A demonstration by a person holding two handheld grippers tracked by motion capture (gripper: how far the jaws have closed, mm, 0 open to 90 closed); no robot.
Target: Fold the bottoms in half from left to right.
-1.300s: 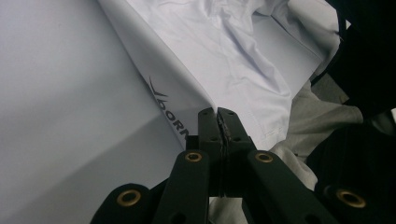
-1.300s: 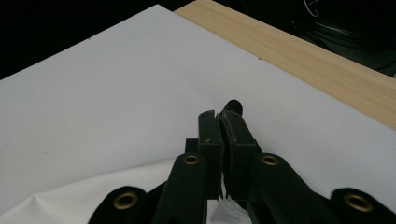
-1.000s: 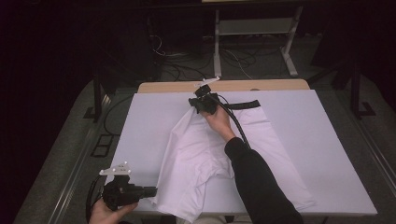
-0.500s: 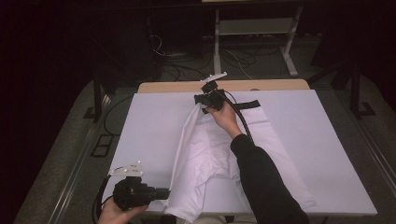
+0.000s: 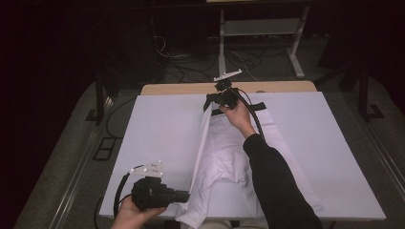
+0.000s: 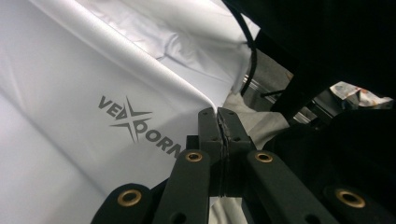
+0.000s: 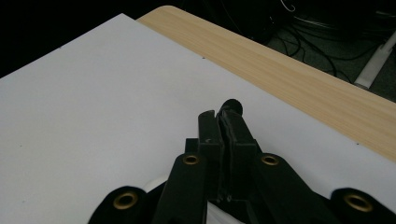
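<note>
As both hands work: a white garment (image 5: pixel 224 157) stretches along the bench (image 5: pixel 157 129).
Left gripper (image 5: pixel 184 196): fingers clamped on near hem.
Right gripper (image 5: pixel 208 102): fingers pinching far black-trimmed edge.

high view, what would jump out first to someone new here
A white garment lies across the middle of the white-covered table, pulled taut between two grippers. The right gripper pinches its black-trimmed far end, the left gripper its near edge. Grey lettering shows on the fabric.
</note>
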